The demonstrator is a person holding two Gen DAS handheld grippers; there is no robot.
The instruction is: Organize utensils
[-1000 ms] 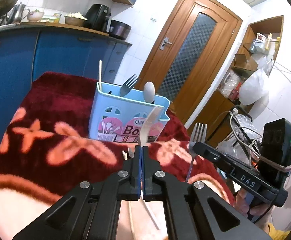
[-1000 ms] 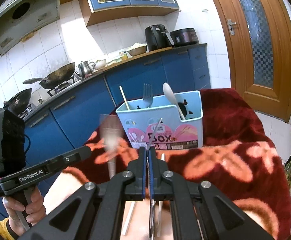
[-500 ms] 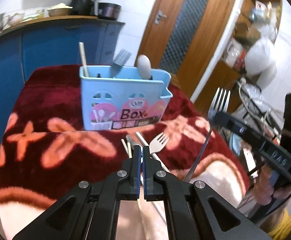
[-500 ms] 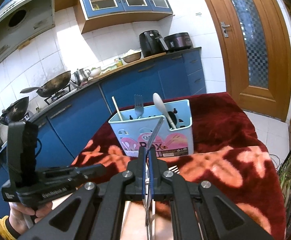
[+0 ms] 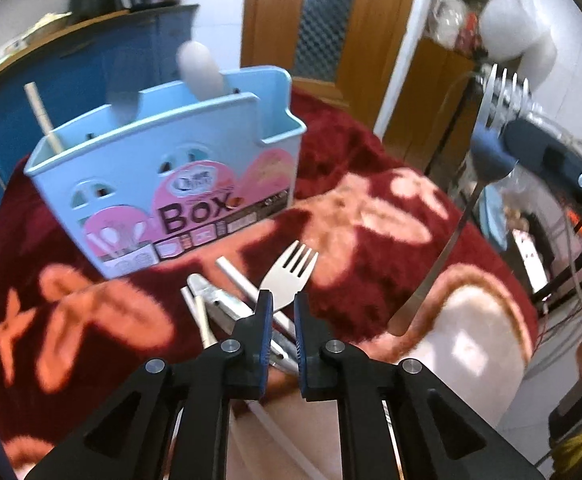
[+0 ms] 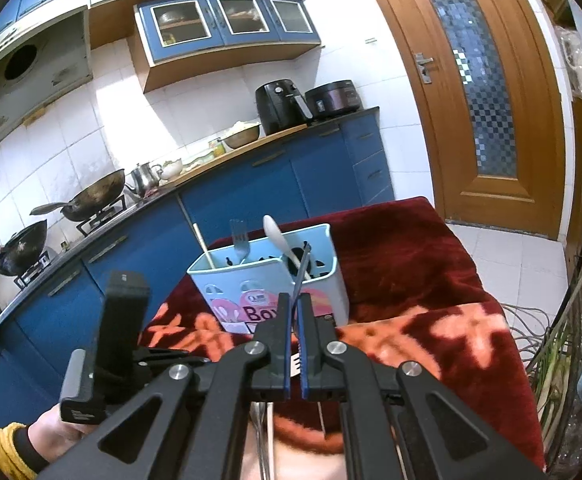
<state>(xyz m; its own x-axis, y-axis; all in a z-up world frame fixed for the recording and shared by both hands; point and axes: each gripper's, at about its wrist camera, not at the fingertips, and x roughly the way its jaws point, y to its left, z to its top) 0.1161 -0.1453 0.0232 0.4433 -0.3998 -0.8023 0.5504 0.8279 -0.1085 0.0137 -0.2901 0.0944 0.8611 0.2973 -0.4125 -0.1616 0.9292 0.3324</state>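
Observation:
A light blue utensil box [image 5: 171, 184] stands on the red patterned cloth; it also shows in the right wrist view [image 6: 267, 276] and holds a chopstick, a fork and a white spoon. Loose utensils lie in front of it: a white plastic fork [image 5: 291, 276], chopsticks [image 5: 199, 316] and a metal piece [image 5: 219, 300]. My left gripper [image 5: 279, 300] hovers just above the white fork's neck, jaws slightly apart and empty. My right gripper [image 6: 294, 304] is shut on a metal fork [image 5: 471, 200], held upright in the air to the right of the box.
The table's right edge drops off near a wooden door [image 6: 487, 92] and cluttered shelves with cables [image 5: 571, 240]. Blue kitchen cabinets [image 6: 231, 216] with woks and appliances stand behind the table.
My left gripper has let go of the white plastic fork, which now lies on the cloth, and its jaws have parted slightly. My right gripper has risen with the metal fork.

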